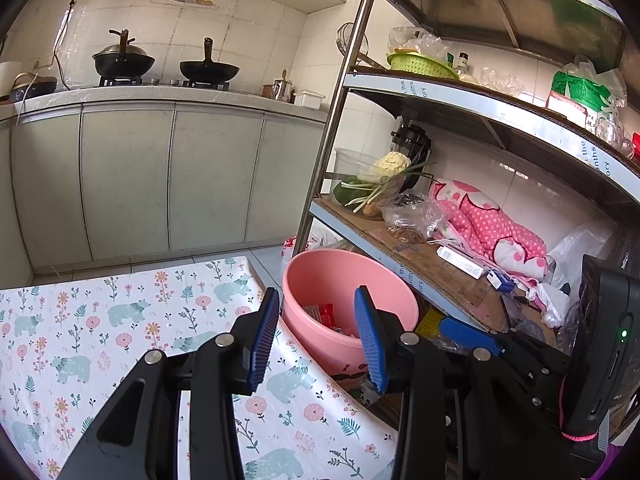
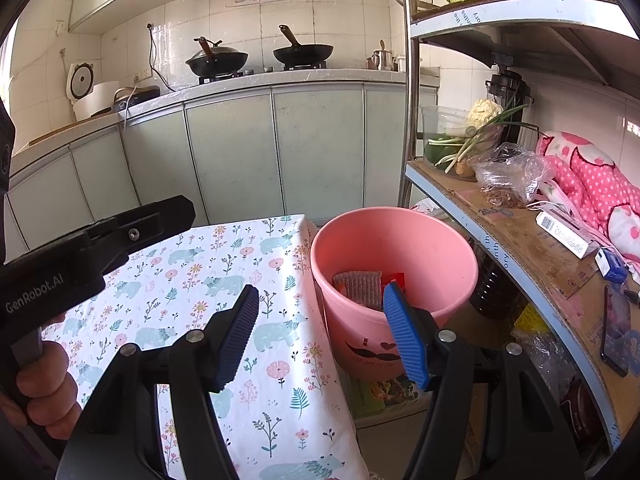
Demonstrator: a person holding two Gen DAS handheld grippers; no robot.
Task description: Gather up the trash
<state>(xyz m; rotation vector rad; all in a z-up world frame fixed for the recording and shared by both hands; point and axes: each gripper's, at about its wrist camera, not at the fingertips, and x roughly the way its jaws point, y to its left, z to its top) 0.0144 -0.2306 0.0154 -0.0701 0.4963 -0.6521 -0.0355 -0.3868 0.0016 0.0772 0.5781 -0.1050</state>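
The desk (image 2: 192, 280), draped in a cloth printed with bears and flowers, shows no litter on the part both views cover. Just beside its far corner stands the pink bucket (image 2: 436, 248) on the floor, upright, mouth facing straight up, its long axis vertical. Beyond it rises the metal shelf rack (image 2: 512, 220), crowded with bags, vegetables and a pink spotted cloth.

The trash already gathered lies at the bottom of the bucket: a flat, ribbed grey-pink packet (image 2: 358, 286), tilted against the inner wall with its long side running roughly across the bucket, and red wrappers (image 2: 396, 279) beside it.

The right tool (image 2: 320, 334) hangs over the desk edge, released, nothing between its blue pads (image 2: 404, 332). The left tool (image 1: 316, 338) is likewise spread and empty, pointed toward the bucket's near rim.

By my judgement the drop is finished and the step in hand is finding the next piece. To do it well, sweep both tools back over the desk and the floor around it, keep them parted, and avoid knocking the bucket's rim, which sits close to the right pad. Shelf goods are probably not trash; leave them.
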